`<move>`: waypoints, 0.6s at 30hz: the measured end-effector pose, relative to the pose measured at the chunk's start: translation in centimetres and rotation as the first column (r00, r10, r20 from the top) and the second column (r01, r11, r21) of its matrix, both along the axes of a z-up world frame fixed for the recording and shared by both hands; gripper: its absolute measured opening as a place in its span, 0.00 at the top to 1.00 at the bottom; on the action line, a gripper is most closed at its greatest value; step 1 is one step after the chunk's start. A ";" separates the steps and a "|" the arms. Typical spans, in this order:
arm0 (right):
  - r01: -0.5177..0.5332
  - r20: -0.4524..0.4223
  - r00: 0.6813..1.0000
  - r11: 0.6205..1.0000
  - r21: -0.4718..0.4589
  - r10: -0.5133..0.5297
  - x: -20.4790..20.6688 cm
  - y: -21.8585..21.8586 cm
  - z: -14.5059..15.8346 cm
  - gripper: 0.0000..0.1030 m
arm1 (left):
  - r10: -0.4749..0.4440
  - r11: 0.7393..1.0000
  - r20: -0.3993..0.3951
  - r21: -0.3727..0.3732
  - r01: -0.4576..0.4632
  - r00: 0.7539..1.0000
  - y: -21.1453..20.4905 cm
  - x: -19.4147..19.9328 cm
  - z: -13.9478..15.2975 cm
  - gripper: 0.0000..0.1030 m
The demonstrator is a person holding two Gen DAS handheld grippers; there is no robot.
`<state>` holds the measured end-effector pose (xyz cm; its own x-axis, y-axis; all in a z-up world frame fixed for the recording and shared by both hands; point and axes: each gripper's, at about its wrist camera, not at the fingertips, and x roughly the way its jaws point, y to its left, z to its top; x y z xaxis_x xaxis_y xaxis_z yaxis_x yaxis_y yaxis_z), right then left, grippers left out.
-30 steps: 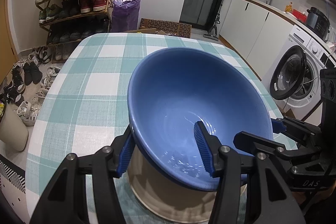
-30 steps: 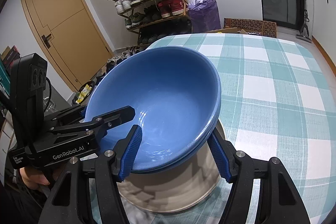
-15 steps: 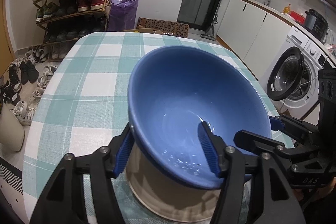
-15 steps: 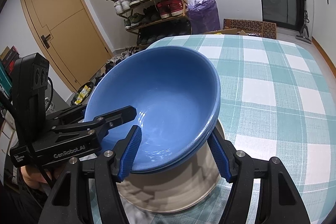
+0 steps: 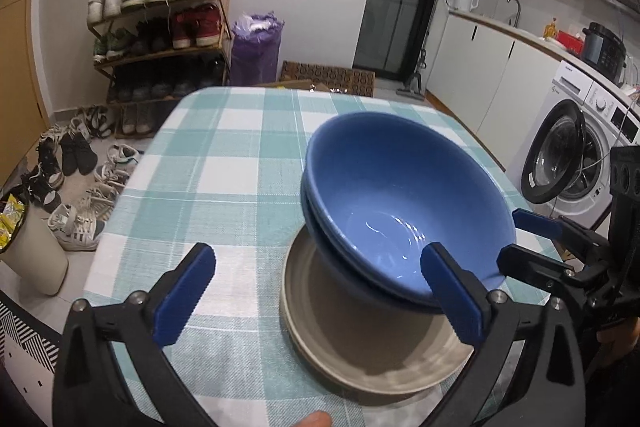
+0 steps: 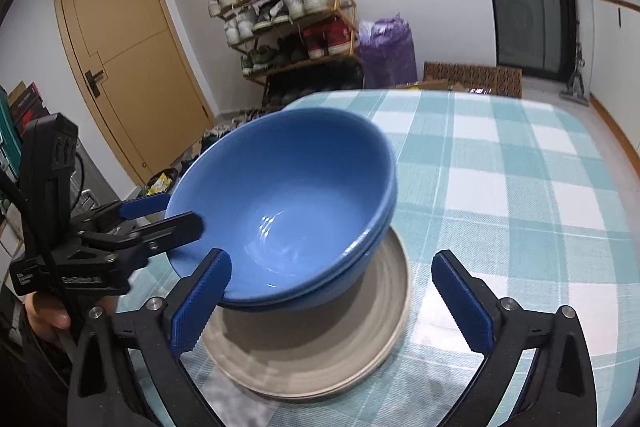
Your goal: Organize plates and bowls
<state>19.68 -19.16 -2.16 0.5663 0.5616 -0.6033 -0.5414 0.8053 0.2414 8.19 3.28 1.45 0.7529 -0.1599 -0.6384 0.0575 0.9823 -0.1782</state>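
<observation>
Left claw (image 5: 316,287) has just been opening and now stands spread wide, nothing pinched, though its right finger (image 5: 452,291) sits just beside the bowls' near rim; a careless pull back could clip that rim and slide the stack; in the middle, two blue bowls (image 5: 400,203) nest together, sitting tilted on the grey plates (image 5: 360,359) on the checked tablecloth (image 5: 224,179), so a nudge might rock them off; right claw (image 6: 332,299) has also just been opening, spread and empty, left finger (image 6: 200,303) close by the rim, same risk there.
</observation>
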 end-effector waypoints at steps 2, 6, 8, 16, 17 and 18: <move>-0.001 0.016 1.000 1.000 0.023 0.000 -0.5 -0.5 -0.1 0.01 | 0.007 1.000 0.024 0.007 -0.007 1.000 0.2 -0.7 0.2 0.00; -0.011 0.049 0.999 0.999 0.035 0.009 -1.7 -1.2 -0.1 0.01 | 0.014 1.000 0.058 0.018 -0.015 0.998 0.3 -1.9 0.4 0.00; -0.014 0.067 0.998 0.999 0.051 0.010 -2.4 -1.6 -0.1 0.01 | 0.013 0.999 0.074 0.036 -0.015 0.997 0.1 -2.6 0.4 0.00; -0.010 0.141 0.990 0.999 0.037 0.005 -5.2 -2.8 -0.3 0.01 | 0.008 0.996 0.138 0.091 -0.021 0.990 -0.8 -5.2 0.3 0.00; -0.010 0.151 0.989 0.999 0.035 0.005 -5.6 -2.9 -0.5 0.01 | 0.007 0.995 0.145 0.093 -0.021 0.989 -0.8 -5.5 0.3 0.00; -0.010 0.156 0.988 0.999 0.035 0.005 -5.9 -3.0 -0.6 0.01 | 0.007 0.996 0.154 0.092 -0.022 0.988 -0.8 -5.8 0.2 0.00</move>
<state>13.82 -22.17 -2.71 0.6473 0.5857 -0.4878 -0.5806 0.7935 0.1824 2.37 2.49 1.66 0.8447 -0.0934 -0.5271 0.0627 0.9951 -0.0759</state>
